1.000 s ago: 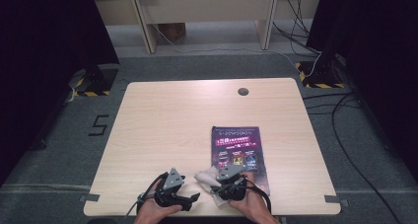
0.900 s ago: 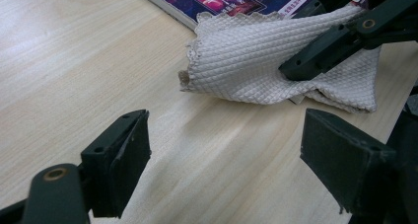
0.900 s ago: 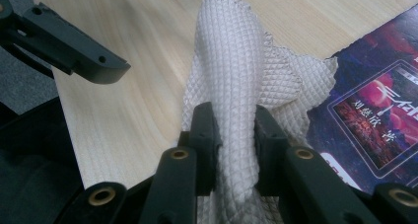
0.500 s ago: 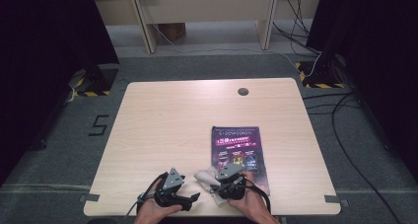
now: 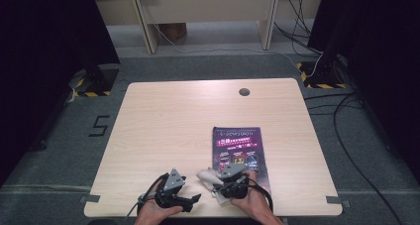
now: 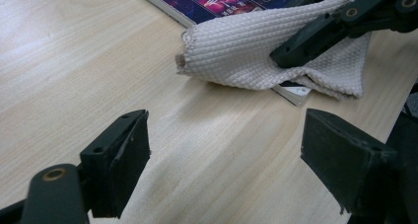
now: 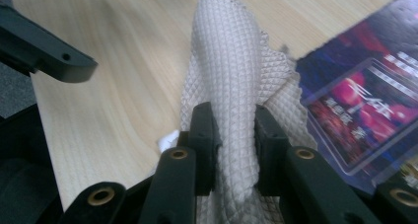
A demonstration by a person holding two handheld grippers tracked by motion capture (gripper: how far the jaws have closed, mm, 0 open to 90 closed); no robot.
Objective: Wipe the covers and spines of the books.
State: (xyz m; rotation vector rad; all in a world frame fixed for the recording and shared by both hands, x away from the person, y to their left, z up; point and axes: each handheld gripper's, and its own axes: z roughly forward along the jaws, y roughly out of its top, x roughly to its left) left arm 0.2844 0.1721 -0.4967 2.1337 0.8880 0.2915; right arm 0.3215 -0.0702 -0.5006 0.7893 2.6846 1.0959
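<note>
A white waffle-weave cloth (image 7: 236,81) is pinched between the jaws of my right gripper (image 7: 235,135), which is shut on it. In the high view the cloth (image 5: 208,177) lies bunched at the lower left corner of a dark magazine (image 5: 238,148) with pink print, near the table's front edge, and my right gripper (image 5: 218,189) sits over it. My left gripper (image 6: 224,160) stands open above bare wood, a short way from the cloth (image 6: 246,51). In the high view the left gripper (image 5: 195,200) lies left of the cloth, jaws pointing right.
The light wooden table (image 5: 178,121) has a round cable hole (image 5: 244,92) near its far edge. Cables (image 5: 346,106) trail over the grey floor to the right. The person's hands rest at the table's front edge.
</note>
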